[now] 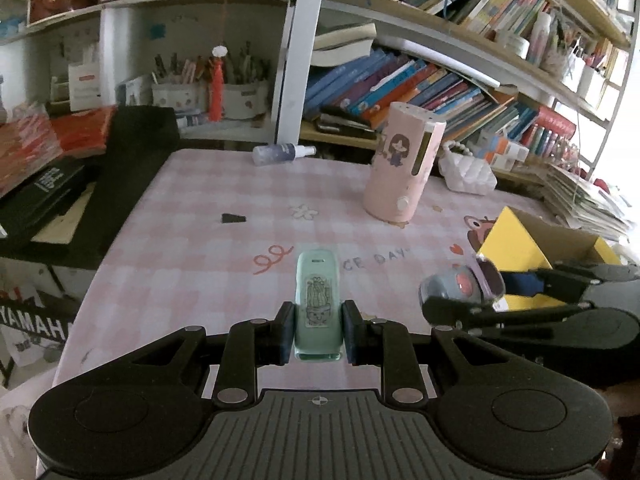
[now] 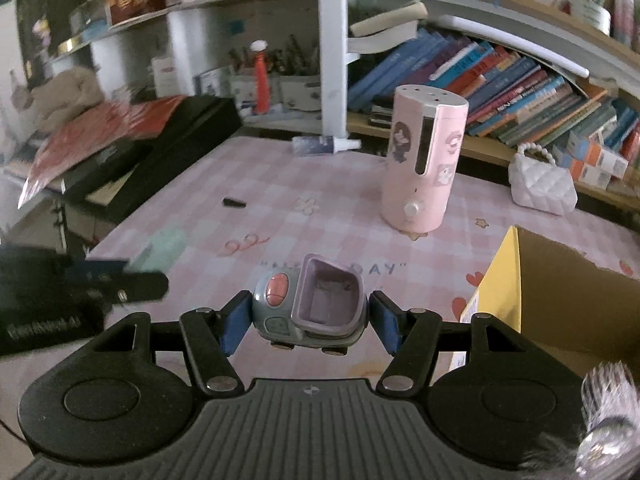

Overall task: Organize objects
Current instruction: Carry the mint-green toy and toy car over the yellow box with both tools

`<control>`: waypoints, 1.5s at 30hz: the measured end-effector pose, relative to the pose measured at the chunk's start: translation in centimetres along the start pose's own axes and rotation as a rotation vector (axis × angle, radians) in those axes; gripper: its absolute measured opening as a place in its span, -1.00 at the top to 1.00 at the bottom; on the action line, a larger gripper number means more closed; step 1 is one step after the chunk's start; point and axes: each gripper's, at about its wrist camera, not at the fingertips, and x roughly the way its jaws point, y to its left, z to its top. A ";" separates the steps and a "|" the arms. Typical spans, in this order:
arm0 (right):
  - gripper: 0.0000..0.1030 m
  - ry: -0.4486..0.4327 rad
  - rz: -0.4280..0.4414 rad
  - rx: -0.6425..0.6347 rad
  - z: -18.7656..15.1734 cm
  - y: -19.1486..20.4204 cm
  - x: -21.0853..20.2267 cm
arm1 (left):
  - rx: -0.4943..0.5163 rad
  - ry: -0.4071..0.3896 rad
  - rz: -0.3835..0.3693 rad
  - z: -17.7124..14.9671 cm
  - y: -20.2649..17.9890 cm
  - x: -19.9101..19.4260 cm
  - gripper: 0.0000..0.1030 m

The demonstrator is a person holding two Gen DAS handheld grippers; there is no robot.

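Your left gripper (image 1: 318, 332) is clamped on a mint-green case (image 1: 318, 304) with a cactus sticker, its pads pressing both long sides — the case sticks out forward between them, above the pink checked tablecloth (image 1: 192, 240). Your right gripper (image 2: 310, 318) holds a grey and purple toy (image 2: 310, 304), blue pads against its two flanks; the toy has a pink button on its left side and an open purple hollow facing the camera. From the left wrist view that same toy (image 1: 464, 284) hangs just in front of the yellow cardboard box (image 1: 516, 244), which stands open at the right edge of the table. In the right wrist view the left gripper (image 2: 132, 274) is a dark smear at the left, with what seems to be the green case as a pale blur beside it.

Further back on the cloth, a tall pink cylinder (image 1: 404, 164) with cartoon stickers stands upright. A small spray bottle (image 1: 282, 153) lies on its side near the shelf post, a white quilted purse (image 1: 466, 172) sits right of the cylinder, and a small black scrap (image 1: 233, 218) lies alone on the left part of the cloth.
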 end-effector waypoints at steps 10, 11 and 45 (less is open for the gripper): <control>-0.19 0.013 -0.012 0.011 -2.5 2.8 -2.6 | 0.002 -0.013 -0.023 -2.4 0.5 -3.2 0.55; -0.19 0.015 -0.014 0.012 -2.7 3.0 -2.8 | 0.006 -0.013 -0.027 -2.7 0.5 -3.6 0.55; -0.19 0.030 -0.109 0.147 -13.3 8.9 -14.1 | 0.118 0.032 -0.149 -11.9 -1.3 -13.3 0.55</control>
